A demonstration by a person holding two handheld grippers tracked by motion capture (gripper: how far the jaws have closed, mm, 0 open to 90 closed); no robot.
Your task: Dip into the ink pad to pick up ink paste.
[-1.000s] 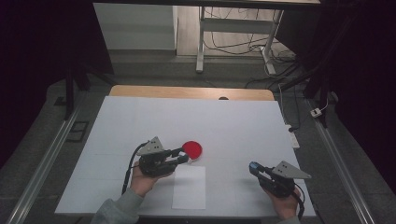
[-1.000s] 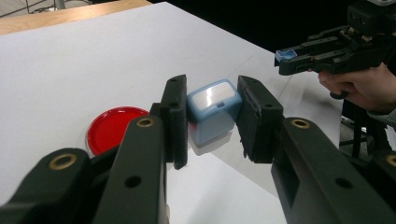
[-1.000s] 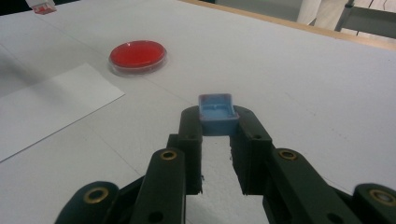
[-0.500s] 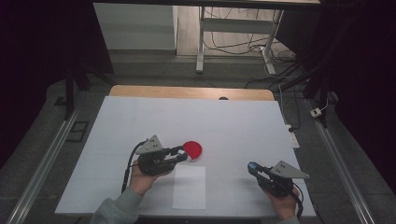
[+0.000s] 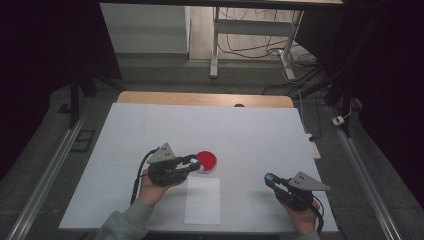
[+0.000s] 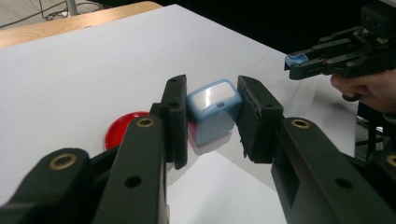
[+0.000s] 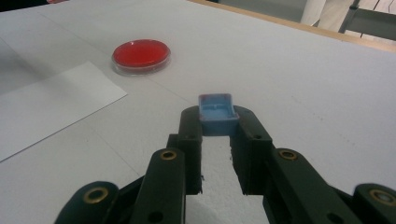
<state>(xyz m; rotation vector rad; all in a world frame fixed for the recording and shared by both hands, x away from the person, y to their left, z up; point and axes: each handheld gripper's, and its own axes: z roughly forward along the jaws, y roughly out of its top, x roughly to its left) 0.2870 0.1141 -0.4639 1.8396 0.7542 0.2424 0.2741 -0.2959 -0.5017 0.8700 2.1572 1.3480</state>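
On the white table (image 5: 150, 125) the left gripper (image 5: 196, 162) sits near the middle, its jaws clamped on a light-blue stamp (image 6: 214, 111) whose pale face tilts up in the left gripper view; the pads press the stamp's two sides. The stamp's tip hangs at the left edge of the red pad (image 5: 206, 160), a round dish of red ink just right of the gripper; whether stamp and ink touch cannot be told. A white sheet (image 5: 202, 200) lies flat just near of the red pad, its long side running near to far. The right gripper (image 5: 270, 179) rests well to the right, near the table's near edge, its jaws closed on a small blue cap (image 7: 216, 113) that sits open side up between their tips. In the right gripper view the red pad (image 7: 141, 54) lies far and left of the cap, the sheet (image 7: 51, 105) at the left. Against the frames from a second and half a second ago, little differs: both hands keep their places, both grips stay closed on the same things, and the red pad and sheet have not shifted.
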